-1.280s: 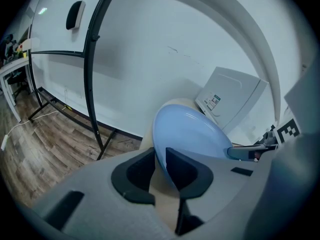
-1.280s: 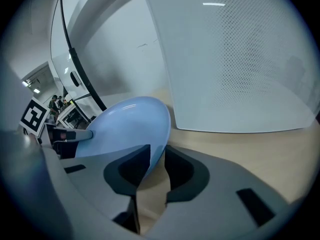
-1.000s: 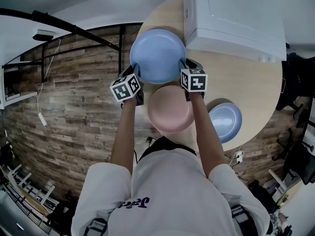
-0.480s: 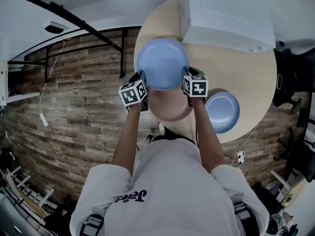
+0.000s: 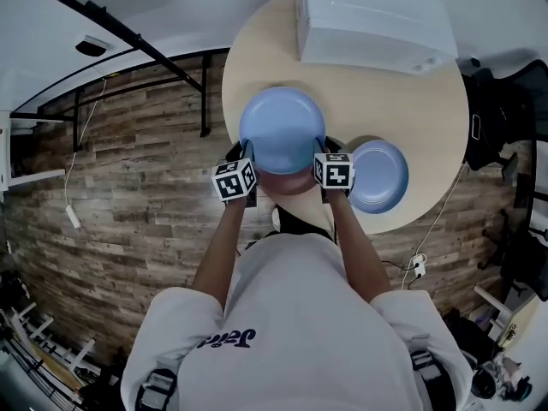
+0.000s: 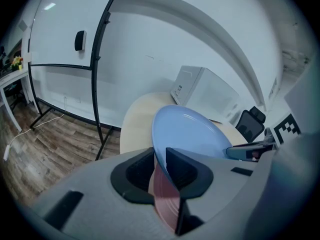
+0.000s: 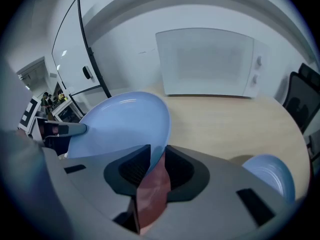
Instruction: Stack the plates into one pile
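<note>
A large light-blue plate (image 5: pixel 282 131) hangs over the round table (image 5: pixel 411 92), gripped on both sides. My left gripper (image 5: pixel 247 152) is shut on its left rim, and my right gripper (image 5: pixel 318 149) is shut on its right rim. Under it lies a pink plate (image 5: pixel 295 183), nearly all covered, with only its near edge showing. In the left gripper view the blue plate's (image 6: pixel 187 134) rim runs between the jaws (image 6: pixel 160 159), with the pink plate (image 6: pixel 165 201) below. The right gripper view shows the same blue plate (image 7: pixel 122 124) in that gripper (image 7: pixel 157 159), above the pink plate (image 7: pixel 152 194). A smaller blue plate (image 5: pixel 377 176) rests on the table to the right.
A white microwave (image 5: pixel 368 20) stands at the back of the table. A black metal frame (image 5: pixel 145 50) stands on the wood floor to the left. A dark office chair (image 5: pixel 492 118) is at the table's right edge.
Both grippers have carried the large blue plate toward the person. It now covers almost the whole pink plate, which earlier showed in full in front of it.
</note>
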The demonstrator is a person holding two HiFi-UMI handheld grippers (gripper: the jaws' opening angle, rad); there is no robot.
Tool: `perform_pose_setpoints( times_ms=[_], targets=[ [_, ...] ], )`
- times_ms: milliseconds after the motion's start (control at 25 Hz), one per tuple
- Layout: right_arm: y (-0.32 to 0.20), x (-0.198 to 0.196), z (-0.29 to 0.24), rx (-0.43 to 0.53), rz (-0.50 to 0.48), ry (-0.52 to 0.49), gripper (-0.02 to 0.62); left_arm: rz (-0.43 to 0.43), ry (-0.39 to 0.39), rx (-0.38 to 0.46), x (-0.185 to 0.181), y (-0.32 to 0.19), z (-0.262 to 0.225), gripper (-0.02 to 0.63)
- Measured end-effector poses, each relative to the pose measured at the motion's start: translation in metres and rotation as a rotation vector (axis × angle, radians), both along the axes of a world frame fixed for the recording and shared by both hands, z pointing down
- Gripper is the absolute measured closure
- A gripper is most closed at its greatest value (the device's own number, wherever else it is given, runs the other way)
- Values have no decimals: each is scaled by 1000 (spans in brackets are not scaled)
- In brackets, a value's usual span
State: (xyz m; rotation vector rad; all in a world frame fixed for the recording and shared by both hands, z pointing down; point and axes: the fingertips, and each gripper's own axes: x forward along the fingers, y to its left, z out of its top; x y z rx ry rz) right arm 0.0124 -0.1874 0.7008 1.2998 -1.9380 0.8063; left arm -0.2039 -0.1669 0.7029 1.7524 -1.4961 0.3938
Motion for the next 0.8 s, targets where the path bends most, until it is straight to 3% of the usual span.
perform_pose_setpoints(
  times_ms=[160,360,800],
  targets=[
    [22,9,2,6,-2,8,500,16,0,22,9,21,3,529],
    [50,16,11,-10,-15,30,500,25,-70,22,17,47,9,529],
    [72,19,25,-33,-82,130,499,64,-148,-47,22,73,38,528]
  ],
)
